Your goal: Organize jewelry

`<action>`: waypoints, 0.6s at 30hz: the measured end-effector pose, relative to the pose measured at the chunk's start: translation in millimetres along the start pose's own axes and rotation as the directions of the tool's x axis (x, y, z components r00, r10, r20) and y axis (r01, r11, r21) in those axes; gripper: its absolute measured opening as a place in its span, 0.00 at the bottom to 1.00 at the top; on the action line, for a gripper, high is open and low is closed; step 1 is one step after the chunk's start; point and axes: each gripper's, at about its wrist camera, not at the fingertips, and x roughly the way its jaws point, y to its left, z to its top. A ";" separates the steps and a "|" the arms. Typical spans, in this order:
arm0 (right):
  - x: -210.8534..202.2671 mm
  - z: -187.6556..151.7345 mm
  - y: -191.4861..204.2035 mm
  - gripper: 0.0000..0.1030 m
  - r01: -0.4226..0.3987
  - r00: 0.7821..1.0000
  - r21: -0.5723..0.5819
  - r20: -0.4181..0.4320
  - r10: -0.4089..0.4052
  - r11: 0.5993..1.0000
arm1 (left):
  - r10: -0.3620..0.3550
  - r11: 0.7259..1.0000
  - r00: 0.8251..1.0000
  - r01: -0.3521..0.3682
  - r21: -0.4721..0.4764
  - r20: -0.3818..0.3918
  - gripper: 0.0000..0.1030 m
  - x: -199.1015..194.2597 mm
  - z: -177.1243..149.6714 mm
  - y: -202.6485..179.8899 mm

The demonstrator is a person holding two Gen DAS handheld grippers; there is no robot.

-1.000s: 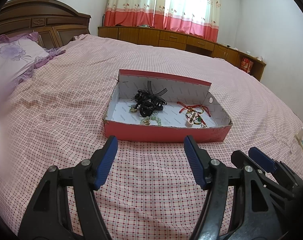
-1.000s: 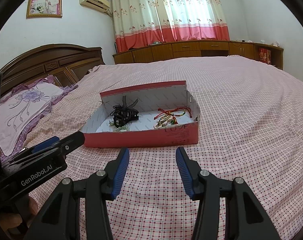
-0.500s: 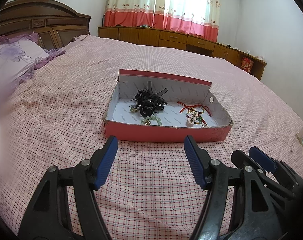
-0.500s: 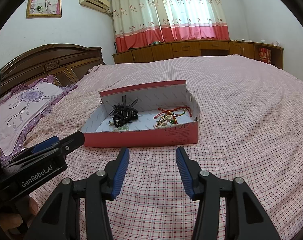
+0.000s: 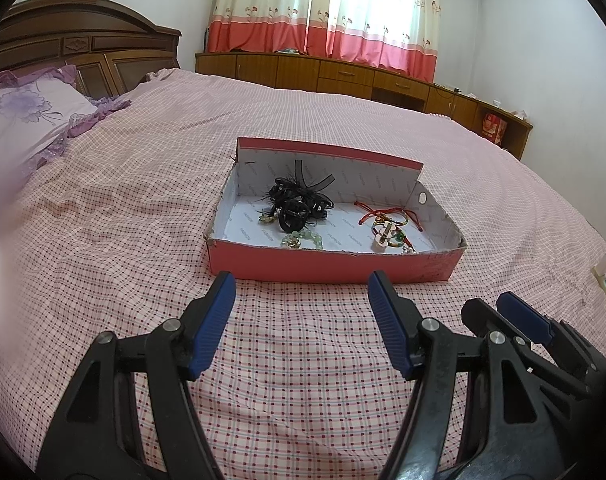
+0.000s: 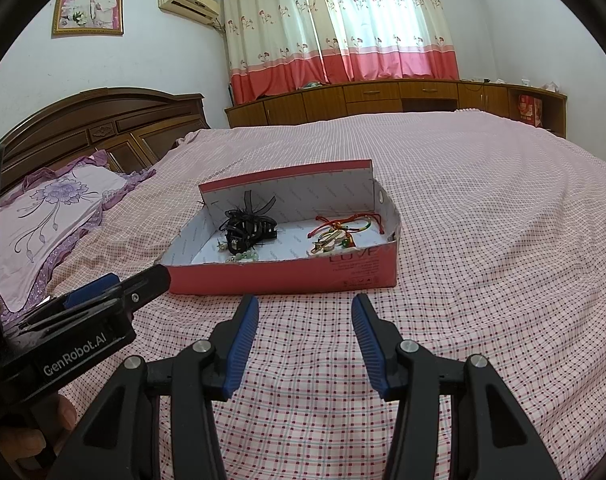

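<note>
Claws first: my left claw (image 5: 301, 292) and my right claw (image 6: 305, 314) are both spread wide, holding nothing, over the checked bedspread (image 5: 303, 380). Just past their tips sits the pink box (image 5: 327, 266). Inside are black hair clips (image 5: 299, 204) and red string bracelets (image 5: 387, 226).

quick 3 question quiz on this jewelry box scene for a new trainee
1. True or false: the left tongs grip the black plastic hair claw.
2. Where do the red cord bracelets lie: A) in the red cardboard box, B) on the pink checked bedspread, C) on the purple flowered pillow?
3. Fill in: the right tongs are ____.

Key: 1 false, both tongs are open and short of the box. 2 A. 3 open.
</note>
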 end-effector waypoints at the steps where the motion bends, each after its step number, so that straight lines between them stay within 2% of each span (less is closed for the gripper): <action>1: -0.1 0.0 -0.1 0.50 0.000 1.000 0.000 0.001 0.000 1.000 | 0.000 1.000 1.000 0.000 0.000 0.000 0.59 0.1 0.0 0.1; 18: -0.2 -0.1 0.4 0.50 0.001 1.000 0.002 -0.001 -0.001 1.000 | 0.002 1.000 1.000 -0.002 0.002 -0.003 0.59 0.8 -0.7 0.6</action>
